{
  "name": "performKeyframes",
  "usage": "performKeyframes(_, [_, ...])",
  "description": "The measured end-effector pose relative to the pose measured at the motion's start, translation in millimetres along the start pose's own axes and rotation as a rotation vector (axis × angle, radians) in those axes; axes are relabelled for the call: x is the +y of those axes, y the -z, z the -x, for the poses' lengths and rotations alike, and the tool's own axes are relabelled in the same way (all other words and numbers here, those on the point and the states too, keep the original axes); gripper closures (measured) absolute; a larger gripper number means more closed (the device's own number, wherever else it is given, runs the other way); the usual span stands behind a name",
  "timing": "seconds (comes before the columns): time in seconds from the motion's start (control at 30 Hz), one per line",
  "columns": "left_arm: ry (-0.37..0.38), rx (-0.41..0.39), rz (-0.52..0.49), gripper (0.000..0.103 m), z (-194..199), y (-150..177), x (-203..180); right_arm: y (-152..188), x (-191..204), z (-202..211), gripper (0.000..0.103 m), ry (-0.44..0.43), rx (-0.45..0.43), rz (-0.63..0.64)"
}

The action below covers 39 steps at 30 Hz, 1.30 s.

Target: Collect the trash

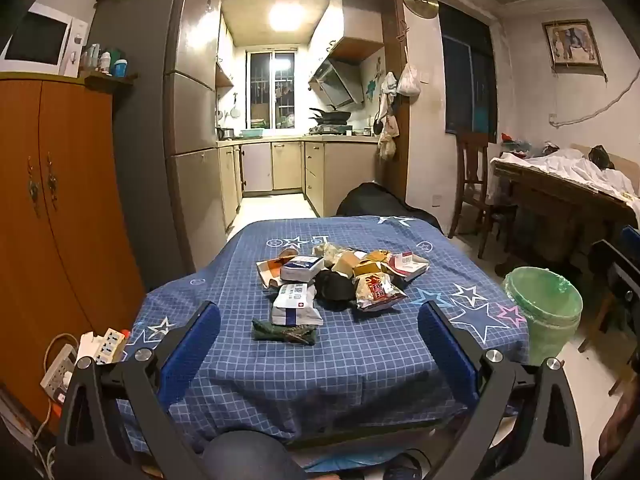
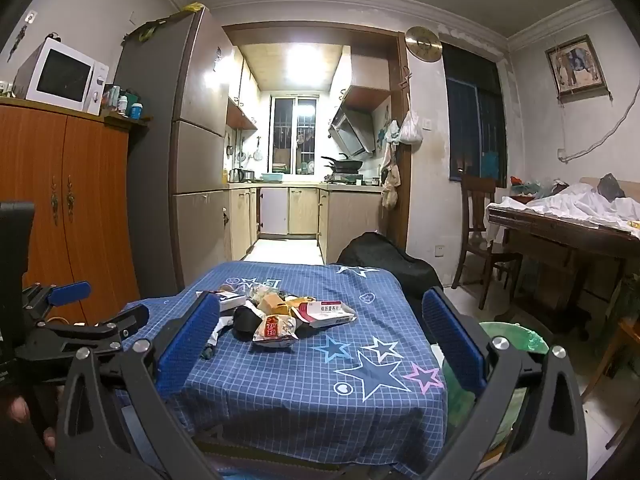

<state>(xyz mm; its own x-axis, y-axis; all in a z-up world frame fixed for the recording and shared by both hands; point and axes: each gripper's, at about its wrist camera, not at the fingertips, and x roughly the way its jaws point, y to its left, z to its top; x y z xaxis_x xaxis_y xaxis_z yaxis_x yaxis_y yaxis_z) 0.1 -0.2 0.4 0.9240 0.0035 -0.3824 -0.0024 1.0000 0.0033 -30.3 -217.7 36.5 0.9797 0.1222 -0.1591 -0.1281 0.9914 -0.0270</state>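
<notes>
Left wrist view, left gripper [image 1: 320,320]: jaws spread wide, released, nothing between the blue pads; it hangs over the near edge of the table.
Left wrist view, trash pile [image 1: 340,276]: heaped at the middle of the blue star-print tablecloth [image 1: 360,360], toward 12 o'clock from the gripper.
Left wrist view, only here: a flat dark green wrapper [image 1: 284,332] lies nearest, long axis running 9 to 3 o'clock; behind it a white pouch [image 1: 296,306] runs 6 to 12 o'clock; power strips [image 1: 80,356] sit at 8 o'clock.
Left wrist view, bin: the green-lined trash bin [image 1: 544,308] stands whole on the floor at 3 o'clock, just beside the table's right edge.
Left wrist view, room: bare cloth all round the pile.
Right wrist view, right gripper [image 2: 320,326]: likewise unclenched and empty.
Right wrist view, only here: the left gripper's body shows at 9 o'clock; a red-and-white medicine box [image 2: 328,312] lies with its long axis 9 to 3 o'clock; a silver snack packet [image 2: 276,330] sits in front.
Right wrist view, bin: half hidden behind the right finger, at 4 o'clock.
Right wrist view, room: open cloth with stars at 5 o'clock, between pile and table edge.
</notes>
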Motion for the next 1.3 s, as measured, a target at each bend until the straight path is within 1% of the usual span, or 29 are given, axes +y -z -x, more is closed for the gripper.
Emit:
performKeyframes(0.1, [-0.013,-0.015,-0.021,0.005,1.0,-0.1,-2.0,-0.4,0.5,0.8,0.005,0.001,-0.010,0.004])
performKeyframes(0.3, [-0.015,-0.011,-0.005,0.005,1.2,-0.2,6.4,0.3,-0.7,1.5,0.005,0.005,-0.003,0.003])
performKeyframes(0.43, [-0.023,-0.002,-0.009,0.005,-1.6,-1.5,4.0,-0.6,2.1,-1.6,0.005,-0.002,-0.005,0.007])
performKeyframes(1.3, [-0.011,-0.007,0.003,0.005,3.8,-4.1,5.8,-0.6,1.3,0.6,0.005,0.005,-0.001,0.008])
